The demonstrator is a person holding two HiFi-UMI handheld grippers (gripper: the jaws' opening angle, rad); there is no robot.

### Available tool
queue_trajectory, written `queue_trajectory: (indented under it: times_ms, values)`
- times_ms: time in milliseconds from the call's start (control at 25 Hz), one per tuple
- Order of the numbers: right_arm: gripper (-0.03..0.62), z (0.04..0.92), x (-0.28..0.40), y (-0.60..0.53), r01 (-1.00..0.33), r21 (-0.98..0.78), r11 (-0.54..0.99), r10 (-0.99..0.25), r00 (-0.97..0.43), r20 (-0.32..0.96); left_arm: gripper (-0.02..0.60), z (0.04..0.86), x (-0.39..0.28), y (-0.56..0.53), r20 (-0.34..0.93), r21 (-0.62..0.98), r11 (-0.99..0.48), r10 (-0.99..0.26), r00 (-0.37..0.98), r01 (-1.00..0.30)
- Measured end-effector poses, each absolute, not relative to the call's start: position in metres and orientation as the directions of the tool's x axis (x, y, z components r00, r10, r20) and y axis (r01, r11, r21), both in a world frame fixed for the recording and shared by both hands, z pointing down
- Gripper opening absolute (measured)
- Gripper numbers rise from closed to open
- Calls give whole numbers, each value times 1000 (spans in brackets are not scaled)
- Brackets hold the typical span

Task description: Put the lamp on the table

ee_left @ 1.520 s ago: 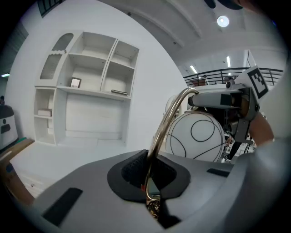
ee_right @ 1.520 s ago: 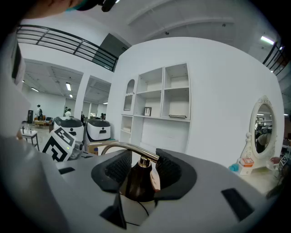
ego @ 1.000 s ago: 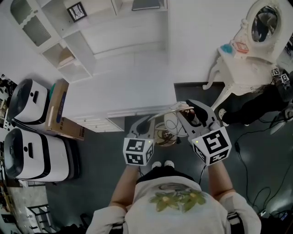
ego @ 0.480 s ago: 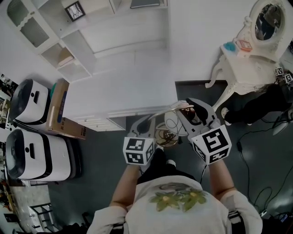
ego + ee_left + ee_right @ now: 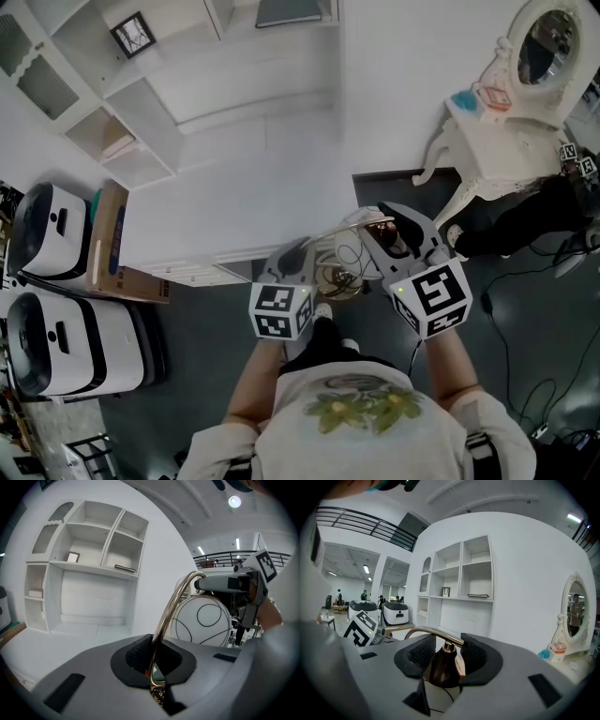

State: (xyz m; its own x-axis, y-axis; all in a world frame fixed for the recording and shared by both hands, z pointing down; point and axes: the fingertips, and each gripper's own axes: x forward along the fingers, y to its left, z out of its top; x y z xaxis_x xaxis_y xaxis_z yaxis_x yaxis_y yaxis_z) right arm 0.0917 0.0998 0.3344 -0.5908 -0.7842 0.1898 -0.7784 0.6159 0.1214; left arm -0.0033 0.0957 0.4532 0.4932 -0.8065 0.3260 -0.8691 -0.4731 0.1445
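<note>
A big white shelf (image 5: 141, 103) fills the wall, and a white table (image 5: 506, 150) with a mirror (image 5: 542, 47) stands well apart at the right. The lamp (image 5: 349, 255) is up in the air in front of the person, over the dark floor (image 5: 206, 375), not on the table. The left gripper (image 5: 296, 253) is shut tight on its thin gold arm (image 5: 171, 606), and the right gripper (image 5: 380, 225) is clamped on the brown cap (image 5: 439, 667) atop its round white ball (image 5: 204, 618).
</note>
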Motion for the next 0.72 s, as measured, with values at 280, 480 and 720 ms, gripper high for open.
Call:
queue_trajectory:
  times_ms: [280, 480, 720]
  values:
    - [184, 324, 79, 55, -793, 134, 594, -802, -573, 166, 26, 442, -17, 45, 301, 129, -490, -809, 505, -862]
    - [184, 322, 68, 25, -801, 136, 582, -811, -562, 164, 28, 440, -28, 14, 293, 128, -499, -806, 514, -857]
    - [184, 322, 57, -1, -814, 143, 564, -824, -540, 172, 28, 440, -38, -15, 287, 135, -515, -797, 531, -847]
